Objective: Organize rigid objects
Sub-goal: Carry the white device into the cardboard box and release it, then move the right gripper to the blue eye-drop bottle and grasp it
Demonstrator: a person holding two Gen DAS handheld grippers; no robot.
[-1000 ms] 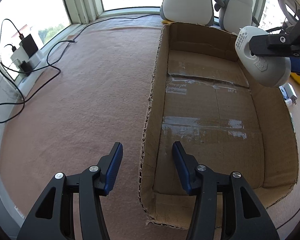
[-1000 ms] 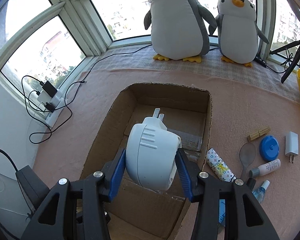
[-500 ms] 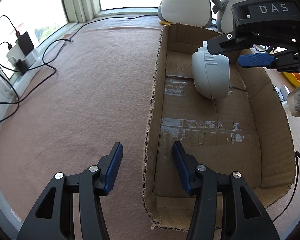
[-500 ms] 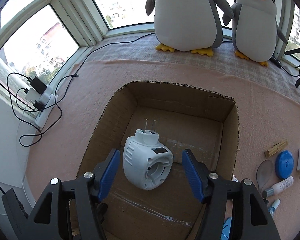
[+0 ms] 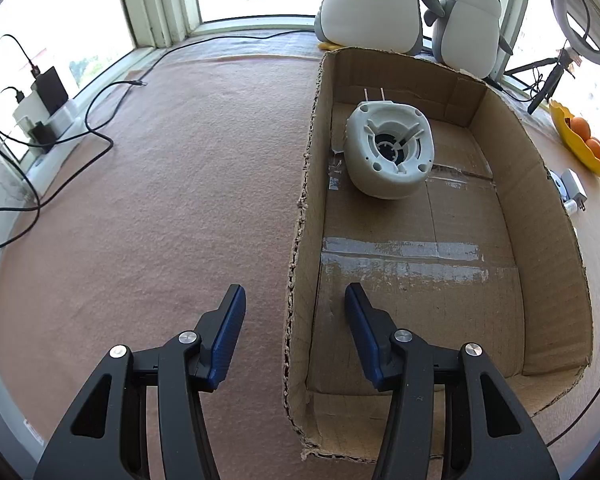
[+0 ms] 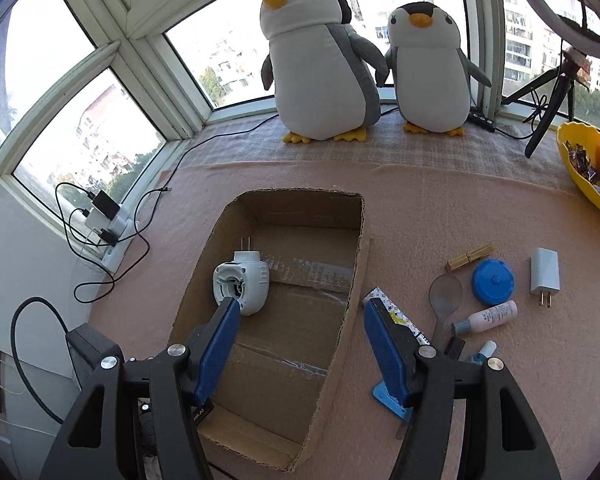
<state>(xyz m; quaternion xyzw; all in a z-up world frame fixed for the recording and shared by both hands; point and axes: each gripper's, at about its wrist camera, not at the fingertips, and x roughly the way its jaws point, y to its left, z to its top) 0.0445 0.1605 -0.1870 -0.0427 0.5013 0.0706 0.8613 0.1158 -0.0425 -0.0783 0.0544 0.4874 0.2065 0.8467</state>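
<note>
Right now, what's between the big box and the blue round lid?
In the right wrist view, a patterned tube lies beside the cardboard box, then a clear plastic spoon, then the blue round lid. The rest is bare pink cloth.

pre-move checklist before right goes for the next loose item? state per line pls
1. Right gripper empty, jaws apart: ok.
2. White plug-in device resting on the cardboard box floor, clear of both grippers: ok.
3. Left gripper open, straddling the box's left wall, not touching the device: ok.
4. Free floor space in the box: ok.
5. Loose items, such as the blue lid and white charger, unobstructed right of the box: ok.
6. Items under the right gripper's right finger: cannot tell.
</note>
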